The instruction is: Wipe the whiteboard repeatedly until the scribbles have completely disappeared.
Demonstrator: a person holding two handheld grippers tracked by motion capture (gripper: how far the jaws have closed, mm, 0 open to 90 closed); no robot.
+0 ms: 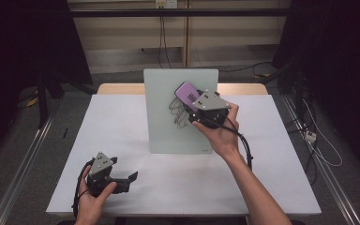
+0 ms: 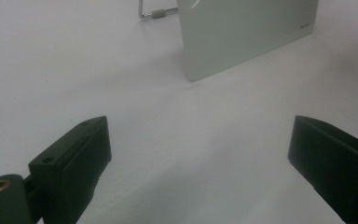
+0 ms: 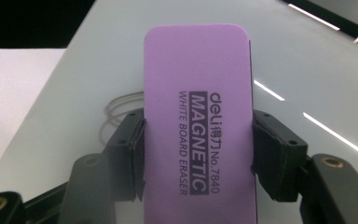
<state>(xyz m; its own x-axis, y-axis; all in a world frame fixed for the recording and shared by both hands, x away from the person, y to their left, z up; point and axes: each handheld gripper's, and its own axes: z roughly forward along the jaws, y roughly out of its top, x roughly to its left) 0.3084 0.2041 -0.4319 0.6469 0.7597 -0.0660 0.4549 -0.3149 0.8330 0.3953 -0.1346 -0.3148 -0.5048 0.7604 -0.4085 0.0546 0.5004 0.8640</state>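
- A white table [image 1: 122, 140] stands in a dim room, with a grey floor to either side and cables beyond it.
- The right gripper [image 3: 198, 154] pinches a purple eraser [image 3: 198, 116] by its long sides, against the upright whiteboard [image 1: 164, 126]; grey scribbles [image 1: 178, 112] lie just beside its jaws.
- The eraser reads "deli No.7840 MAGNETIC WHITE BOARD ERASER".
- The left gripper [image 1: 124, 180] rests on the table, jaws spread, with the whiteboard well ahead.

One purple eraser [image 3: 198, 126], one whiteboard [image 1: 168, 122], two grippers, one table [image 1: 122, 140].
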